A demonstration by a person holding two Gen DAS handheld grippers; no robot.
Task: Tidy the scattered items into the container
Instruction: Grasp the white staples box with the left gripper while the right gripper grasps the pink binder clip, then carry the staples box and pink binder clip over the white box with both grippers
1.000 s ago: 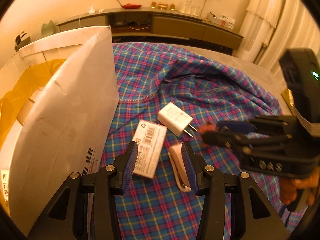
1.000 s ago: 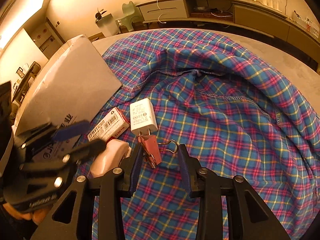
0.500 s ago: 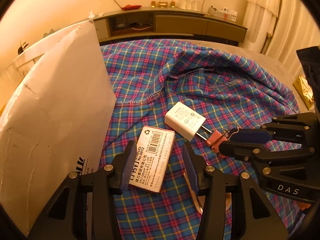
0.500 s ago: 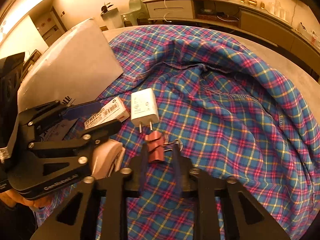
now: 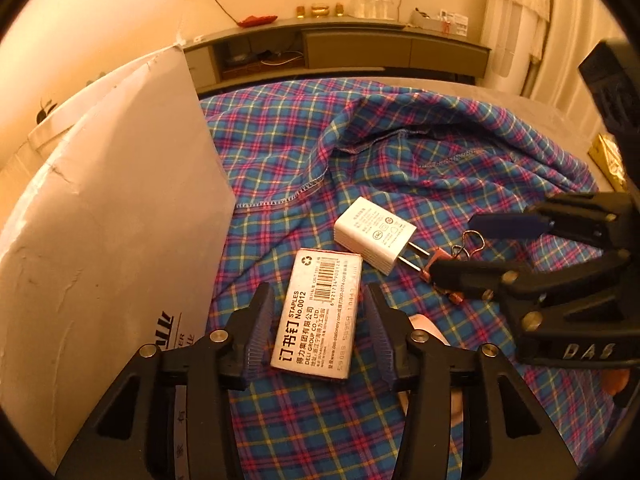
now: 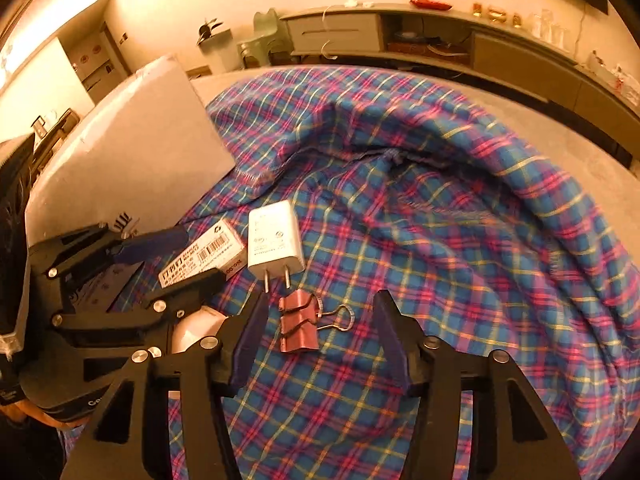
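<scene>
The flat white cardboard box of staples [image 5: 318, 316] lies on the blue-and-red plaid cloth [image 5: 400, 168], directly between the fingers of your left gripper [image 5: 318, 330], which stand apart and touch neither side of it. Its long axis runs along the fingers, so closing should catch its narrow width. Just beyond it lies the white two-prong plug adapter [image 5: 374, 238], prongs pointing toward the pink metal binder clip [image 6: 300, 326]. That clip sits between the spread fingers of your right gripper [image 6: 318, 336], nearer the left finger, its wire handle toward the right one; nothing is clamped. The large white cardboard container [image 5: 100, 220] stands to the left, so your left gripper is the nearer to it. The right wrist view shows the whole clip, which the left view mostly hides behind a black finger. A pale rounded object [image 6: 198, 330] lies beneath your left gripper; what it is cannot be told.
</scene>
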